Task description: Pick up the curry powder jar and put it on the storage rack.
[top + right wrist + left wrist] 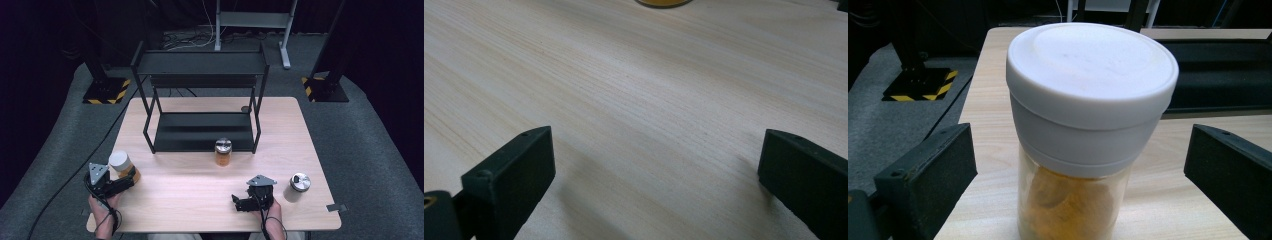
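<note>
A clear jar with a white lid [120,161] and orange contents stands near the table's left edge. My left gripper [131,174] is open around it; in the left gripper view the white-lidded jar [1088,125] stands upright between the two black jaws, with a gap on each side. My right gripper [237,202] rests low over bare wood near the front edge, open with nothing between its jaws [654,165]. A second jar with a metal lid [223,152] and orange contents stands mid-table in front of the shelf. A grey jar with a metal lid [298,186] stands to the right of my right gripper.
A black two-tier metal shelf [200,100] stands at the back middle of the wooden table [190,185]. A small dark round disc [245,108] lies by the shelf's right rear leg. Cables trail off the table's left side onto grey carpet.
</note>
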